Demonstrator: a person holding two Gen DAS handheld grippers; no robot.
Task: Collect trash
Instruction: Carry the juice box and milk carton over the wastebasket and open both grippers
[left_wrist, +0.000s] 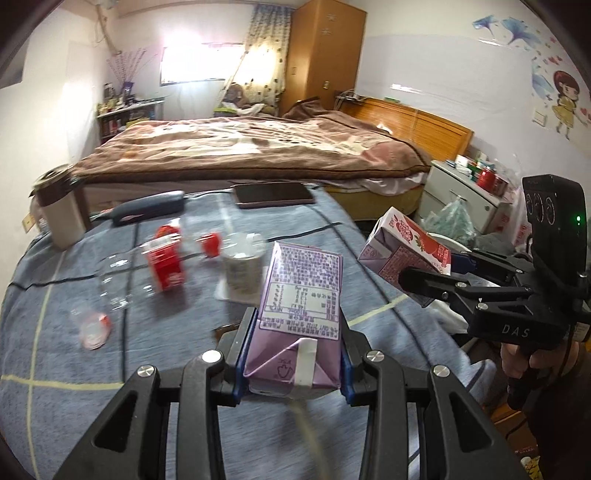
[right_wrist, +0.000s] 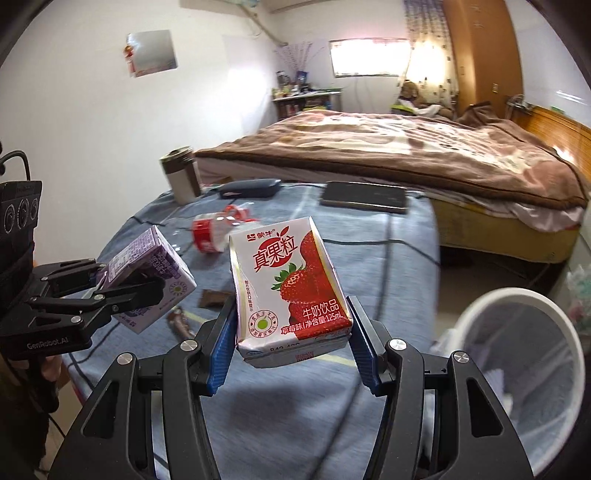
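My left gripper (left_wrist: 293, 354) is shut on a purple drink carton (left_wrist: 299, 306), held above the blue cloth-covered table (left_wrist: 74, 354). The same carton (right_wrist: 147, 273) and left gripper (right_wrist: 142, 295) show at the left of the right wrist view. My right gripper (right_wrist: 291, 343) is shut on a red-and-white strawberry milk carton (right_wrist: 288, 280), lifted over the table. That strawberry carton (left_wrist: 406, 251) and the right gripper (left_wrist: 432, 275) appear at the right of the left wrist view. A white mesh trash bin (right_wrist: 517, 354) stands beside the table at lower right.
On the table lie a crushed clear bottle with a red label (left_wrist: 162, 262), a white cup (left_wrist: 242, 266), a small lidded cup (left_wrist: 92, 325), a thermos (left_wrist: 59, 206), a phone (left_wrist: 275, 194), a dark case (left_wrist: 147, 208) and brown wrappers (right_wrist: 214, 297). A bed (right_wrist: 406, 147) stands behind.
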